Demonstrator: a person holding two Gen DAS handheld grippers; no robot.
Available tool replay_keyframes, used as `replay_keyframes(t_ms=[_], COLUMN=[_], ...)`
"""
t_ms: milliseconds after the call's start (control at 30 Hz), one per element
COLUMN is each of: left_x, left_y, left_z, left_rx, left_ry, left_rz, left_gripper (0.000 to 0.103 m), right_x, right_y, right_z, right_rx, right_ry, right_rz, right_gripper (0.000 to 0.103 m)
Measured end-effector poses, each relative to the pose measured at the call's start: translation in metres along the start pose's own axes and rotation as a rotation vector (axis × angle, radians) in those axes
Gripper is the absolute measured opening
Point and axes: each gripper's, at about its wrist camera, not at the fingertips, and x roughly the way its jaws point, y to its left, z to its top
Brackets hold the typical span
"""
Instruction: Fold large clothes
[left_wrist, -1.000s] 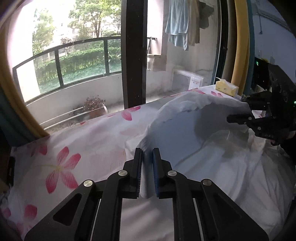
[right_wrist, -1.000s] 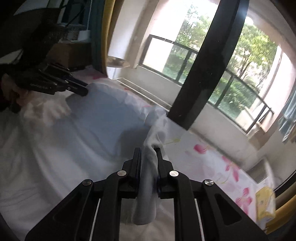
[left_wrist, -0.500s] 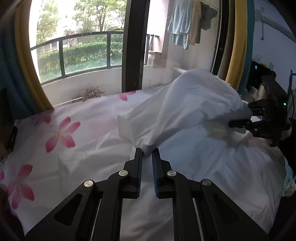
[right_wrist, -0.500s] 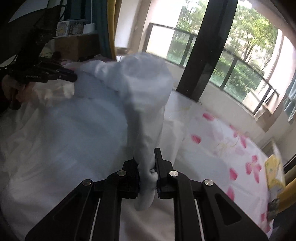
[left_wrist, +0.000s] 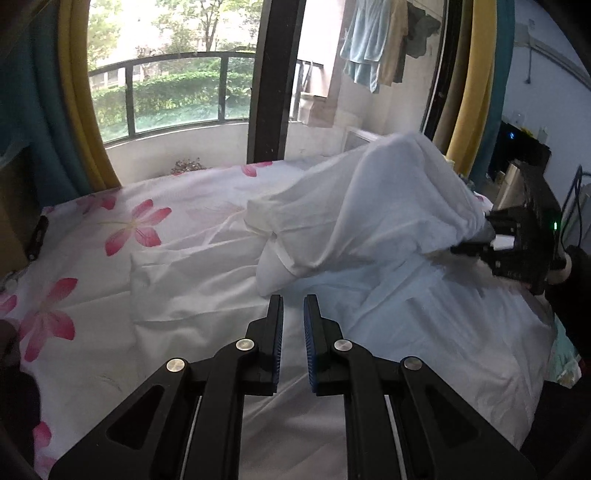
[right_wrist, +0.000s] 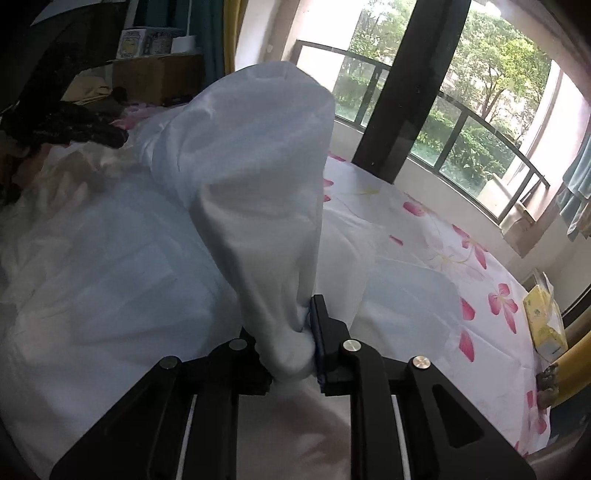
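A large white garment (left_wrist: 369, 221) lies on a bed with a pink-flowered sheet (left_wrist: 133, 229). My right gripper (right_wrist: 299, 332) is shut on a bunched end of the garment (right_wrist: 258, 177) and holds it lifted, so the cloth billows up over the rest. It also shows in the left wrist view (left_wrist: 476, 240) at the right, clamped on the cloth. My left gripper (left_wrist: 293, 314) has its jaws a narrow gap apart with nothing between them, low over the flat white cloth. In the right wrist view the left gripper (right_wrist: 110, 134) is blurred at the upper left.
A yellow tissue box (right_wrist: 546, 325) sits at the bed's far right edge. A window with a dark post (left_wrist: 273, 81) and a balcony railing runs behind the bed. Cardboard boxes (right_wrist: 155, 74) stand by the bed's head. Yellow and teal curtains (left_wrist: 74, 92) hang at the sides.
My left gripper let go of the garment and pulled back from it. My right gripper lifted its bunched end up and over, swinging the cloth toward the middle.
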Motion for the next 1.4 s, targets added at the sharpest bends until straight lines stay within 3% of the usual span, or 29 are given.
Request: replay_keyframes(t_ms=[233, 300, 333, 633, 767, 867, 933, 1067, 1100, 1167, 1400], left_x=[-0.019, -0.021, -0.020, -0.004, 0.004, 0.015, 0.029, 0.044, 0.043, 0.036, 0.000], left_y=[-0.009, -0.012, -0.013, -0.035, -0.043, -0.047, -0.049, -0.046, -0.046, -0.045, -0.035], left_z=[0.008, 0.009, 0.009, 0.019, 0.025, 0.023, 0.015, -0.003, -0.007, -0.012, -0.022], left_rx=[0.010, 0.009, 0.009, 0.028, 0.029, 0.047, 0.061, 0.053, 0.051, 0.052, 0.023], left_ry=[-0.038, -0.038, -0.036, -0.028, -0.031, 0.009, 0.071, 0.125, 0.123, 0.107, 0.050], left_rz=[-0.011, -0.018, -0.021, -0.069, -0.104, -0.118, -0.110, -0.104, -0.115, -0.118, -0.127], left_gripper=[0.015, 0.029, 0.031, 0.031, 0.031, 0.031, 0.031, 0.030, 0.020, 0.012, 0.012], right_x=[0.000, -0.004, -0.007, -0.060, -0.067, -0.066, -0.058, -0.030, -0.024, -0.015, 0.005], right_y=[0.013, 0.013, 0.013, 0.012, 0.010, 0.013, 0.015, 0.024, 0.025, 0.029, 0.061], right_z=[-0.013, -0.017, -0.019, -0.020, 0.004, 0.025, 0.043, 0.071, 0.076, 0.082, 0.068], right_rx=[-0.056, -0.056, -0.055, 0.062, 0.102, 0.111, 0.113, 0.115, 0.112, 0.113, 0.084], right_ry=[0.035, 0.047, 0.051, -0.014, -0.076, -0.129, -0.160, -0.167, -0.168, -0.161, -0.038], right_rz=[-0.052, -0.066, -0.067, 0.087, 0.149, 0.197, 0.219, 0.239, 0.245, 0.266, 0.355], right_gripper=[0.019, 0.027, 0.030, 0.038, 0.039, 0.041, 0.051, 0.053, 0.054, 0.054, 0.054])
